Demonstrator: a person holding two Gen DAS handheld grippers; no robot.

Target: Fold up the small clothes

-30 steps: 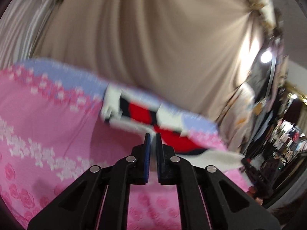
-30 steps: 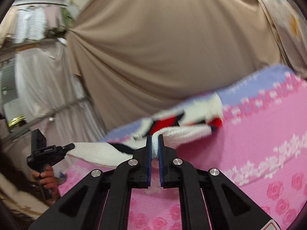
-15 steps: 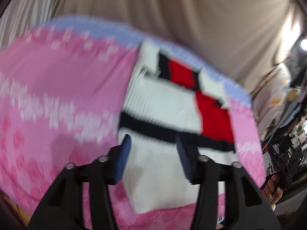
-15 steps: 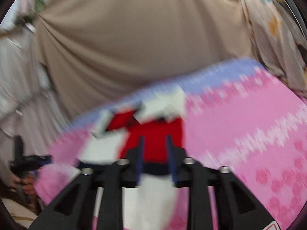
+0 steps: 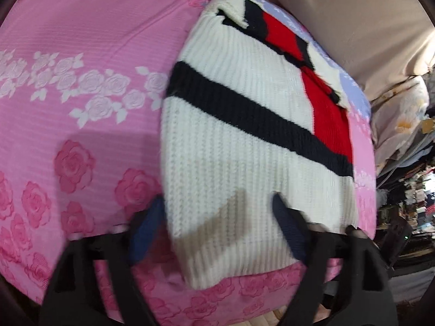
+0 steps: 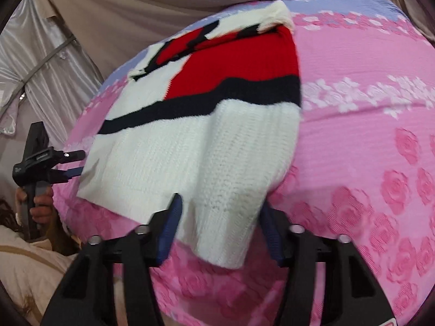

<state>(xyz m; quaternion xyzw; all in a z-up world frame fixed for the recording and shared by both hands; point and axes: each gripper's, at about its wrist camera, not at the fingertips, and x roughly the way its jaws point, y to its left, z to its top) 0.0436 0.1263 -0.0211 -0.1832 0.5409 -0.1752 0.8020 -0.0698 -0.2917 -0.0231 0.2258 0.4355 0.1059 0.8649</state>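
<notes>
One knitted sweater [image 5: 244, 141], released a moment ago, lies spread flat on the pink rose bedspread [image 5: 81, 81]; left tool [image 5: 217, 225] and right tool [image 6: 220, 222] both wide open, empty; folding pending.

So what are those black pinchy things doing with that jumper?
A person is folding a small white knitted jumper with a black stripe and red patch, which lies spread on a pink rose-patterned bedcover. They hold a claw in each hand. The left claw and the right claw are both open, each at the jumper's near white edge, gripping nothing.
</notes>
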